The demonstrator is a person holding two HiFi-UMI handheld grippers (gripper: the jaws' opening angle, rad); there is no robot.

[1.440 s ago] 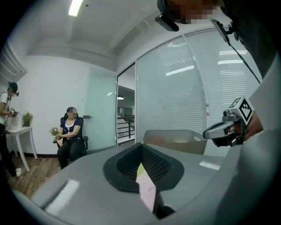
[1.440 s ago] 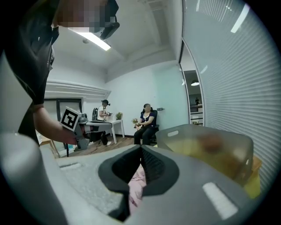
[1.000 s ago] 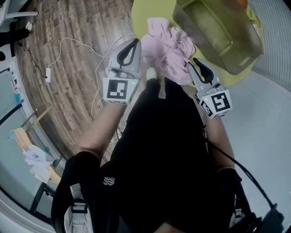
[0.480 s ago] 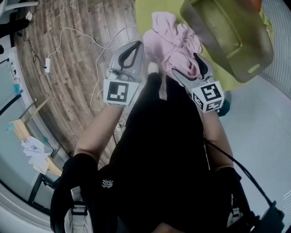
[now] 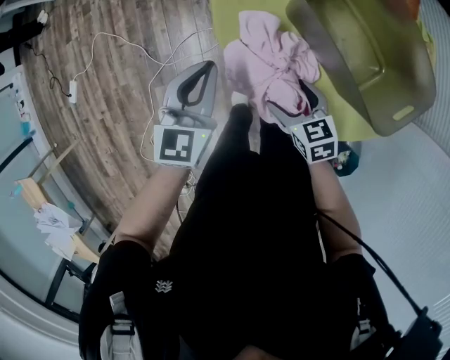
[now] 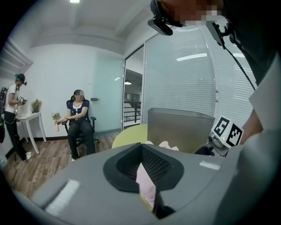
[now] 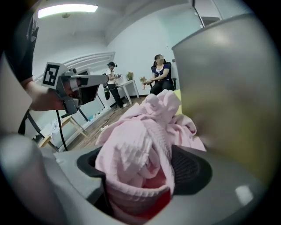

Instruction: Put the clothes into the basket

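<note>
A crumpled pink cloth (image 5: 271, 60) lies on the round yellow-green table (image 5: 225, 21), beside the olive-grey basket (image 5: 365, 63). My right gripper (image 5: 287, 105) is pushed into the cloth's near side. Its jaws stand wide apart, and a thick bunch of the pink cloth (image 7: 140, 149) fills the space between them without being squeezed. The basket wall (image 7: 232, 96) rises close on the right. My left gripper (image 5: 209, 67) sits at the cloth's left edge with its fingertips together. In its own view a strip of pink cloth (image 6: 147, 184) shows between the pads.
A white cable (image 5: 119, 49) trails over the wood floor left of the table. A teal object (image 5: 344, 158) lies by my right arm. A seated person (image 6: 79, 123) and a standing person (image 6: 13, 114) are across the room. A small table holds papers (image 5: 53, 225).
My right gripper has moved forward and left into the pink cloth, and its jaws have gone from nearly shut to wide apart. The left gripper has barely moved.
</note>
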